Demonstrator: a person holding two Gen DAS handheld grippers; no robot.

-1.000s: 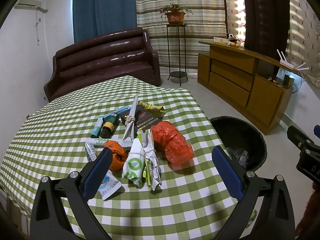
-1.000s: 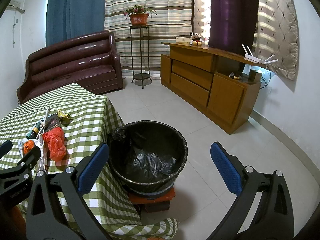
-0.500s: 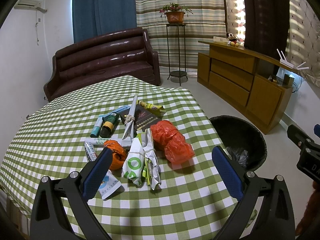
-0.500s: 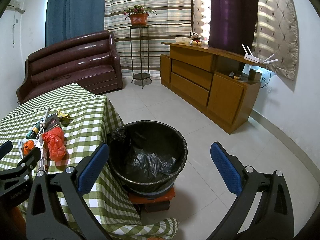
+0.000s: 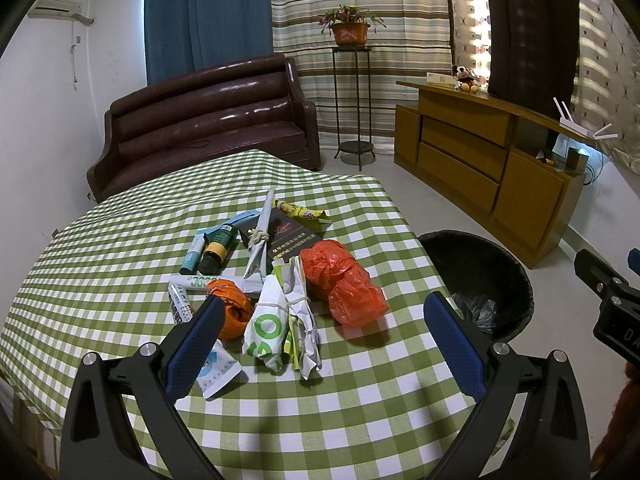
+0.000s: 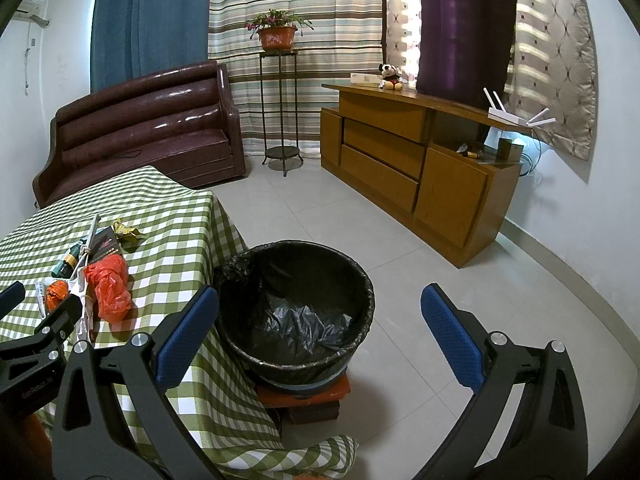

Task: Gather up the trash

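Both the left gripper (image 5: 320, 332) and right gripper (image 6: 320, 326) gape wide, holding nothing; trash pile (image 5: 280, 276) mid-table (image 5: 100, 264), bin (image 6: 296, 304) beside its edge

Pretty evenly lit room, soft daylight coming in through the striped curtains (image 5: 360, 20) and the patterned drapes (image 6: 556, 60) on the right, where sunlit stripes blow out a bit. The leather sofa (image 5: 208, 120) picks up shiny white glare streaks. Shadows are soft; the red plastic bag (image 5: 344, 284) throws a faint one on the checked worktop (image 5: 360, 400). Heavy fisheye bend in both views, straight lines curve, and the corners go black. Focus is sharp nearly everywhere; the bin liner (image 6: 304, 320) shows dull highlights.
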